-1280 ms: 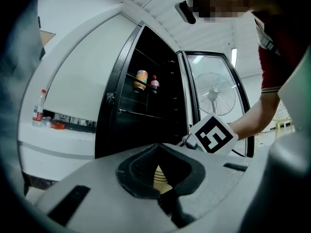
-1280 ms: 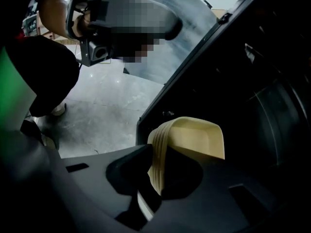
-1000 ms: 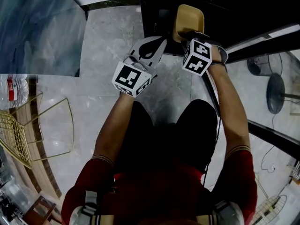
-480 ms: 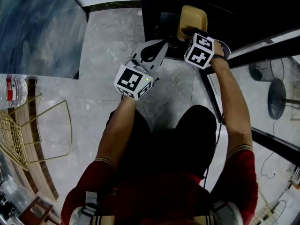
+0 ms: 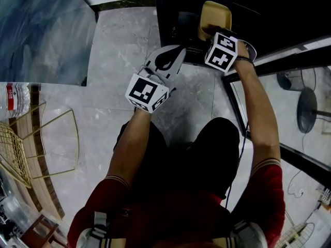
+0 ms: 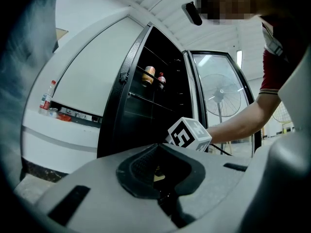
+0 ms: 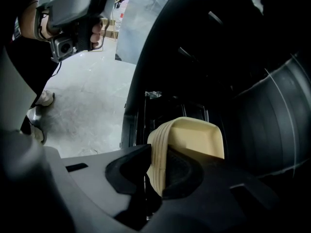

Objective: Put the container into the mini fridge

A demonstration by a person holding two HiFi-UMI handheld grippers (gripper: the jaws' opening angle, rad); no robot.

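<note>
Grey marbled floor (image 5: 119, 50) lies under a person crouched before a black mini fridge (image 5: 176, 9), whose glass door (image 6: 221, 101) stands swung open to the right. The right hand-held gripper (image 5: 213, 34) reaches into the fridge's low opening with the tan container (image 5: 214, 15) at its tip. In the right gripper view the container (image 7: 194, 140) stands tilted on edge just inside the dark cabinet, beside wire shelf bars (image 7: 167, 108). Its ribbed rim sits between the two pads, one pad outside the wall and the other inside it. Both pads touch the rim while the jaws of this right hand-held gripper (image 7: 158, 171) are starting to open. What lies in the container I cannot tell, since the inner pad covers much of its hollow. The left hand-held gripper (image 5: 176, 51) hovers in front of the fridge, a little left of the opening. In its own view the left hand-held gripper (image 6: 163, 178) has its jaws together and nothing clamped. Higher in the fridge (image 6: 146, 110), an upper shelf carries an orange can (image 6: 149, 75) and a dark bottle (image 6: 161, 80) side by side. At the head view's left edge a water bottle (image 5: 14, 98) lies near a gold wire frame (image 5: 51, 138).
</note>
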